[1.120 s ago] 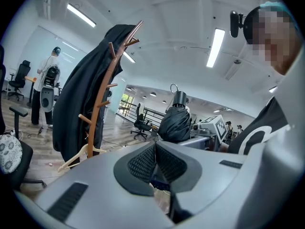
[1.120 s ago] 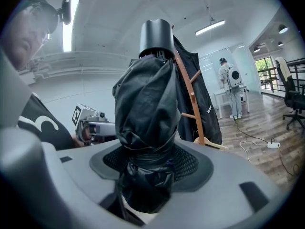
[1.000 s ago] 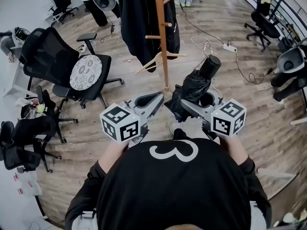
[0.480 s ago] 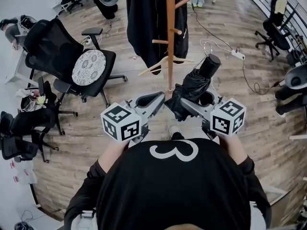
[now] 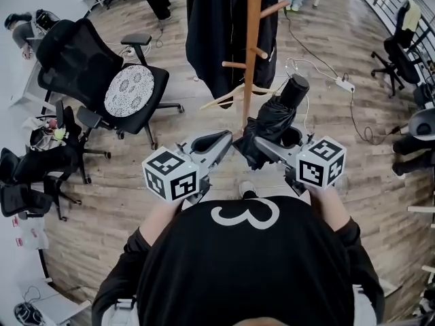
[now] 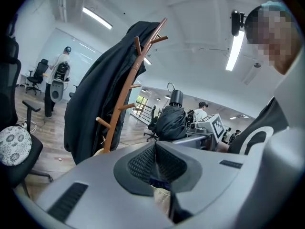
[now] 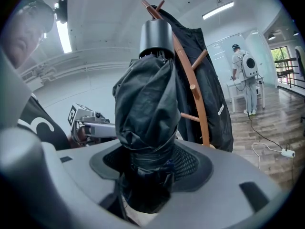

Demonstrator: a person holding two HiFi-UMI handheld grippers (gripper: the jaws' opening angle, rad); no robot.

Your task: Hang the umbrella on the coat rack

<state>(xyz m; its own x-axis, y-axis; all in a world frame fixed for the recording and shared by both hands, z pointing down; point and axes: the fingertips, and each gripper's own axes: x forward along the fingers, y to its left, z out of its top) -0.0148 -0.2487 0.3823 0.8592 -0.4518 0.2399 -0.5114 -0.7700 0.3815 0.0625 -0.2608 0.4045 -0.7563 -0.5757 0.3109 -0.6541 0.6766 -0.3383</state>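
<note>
Right tongs (image 5: 265, 148) grasp the folded black umbrella (image 5: 275, 117); left tongs (image 5: 221, 141) are clenched, empty. I'm at the approach; next I raise it to a coat rack (image 5: 253, 39) peg.

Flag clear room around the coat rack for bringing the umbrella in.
Free: right of the coat rack, where its pegs are bare, and the wood floor between the umbrella and the white cable. Crowded: the rack's left, with the black coat, wooden hanger and office chair.

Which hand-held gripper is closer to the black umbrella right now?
Right. The right hand-held gripper is clamped on the umbrella; the left hand-held gripper sits shut just to the left of it, not touching.
</note>
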